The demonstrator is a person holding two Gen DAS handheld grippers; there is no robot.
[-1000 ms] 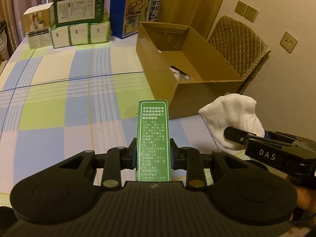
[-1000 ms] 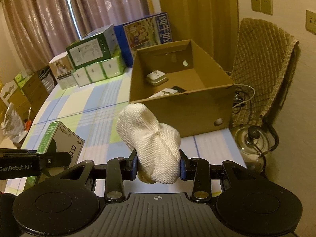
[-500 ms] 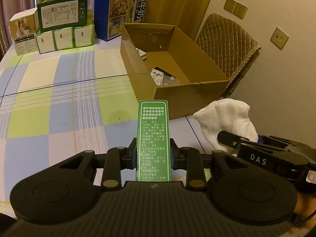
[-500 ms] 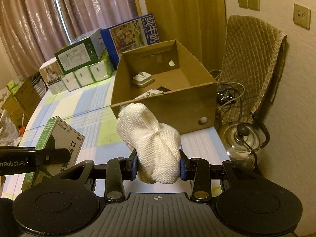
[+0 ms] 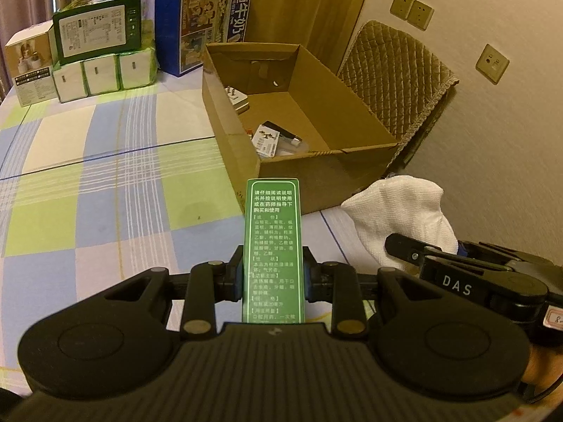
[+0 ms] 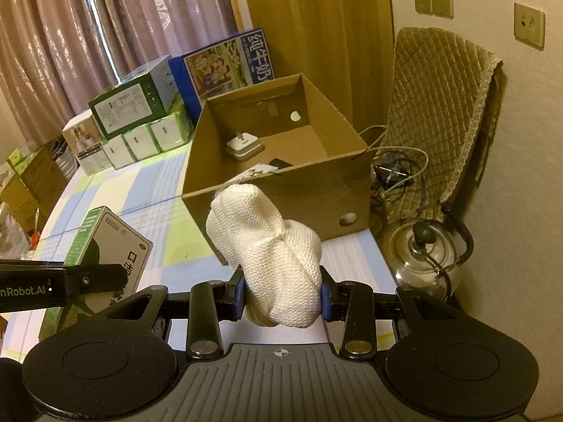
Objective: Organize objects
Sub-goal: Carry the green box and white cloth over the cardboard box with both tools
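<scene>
My left gripper is shut on a green medicine box, held upright above the checked tablecloth. The same green box shows at the left of the right wrist view. My right gripper is shut on a bunched white cloth; that cloth also appears right of the left gripper. An open cardboard box stands just ahead of both, holding a white charger and small packets.
Stacked cartons and a blue milk carton stand at the table's far edge. A quilted chair, tangled cables and a metal kettle sit right of the table beside the wall.
Both grippers have risen and moved closer to the cardboard box, so more of its inside shows. Each keeps hold of its object.
</scene>
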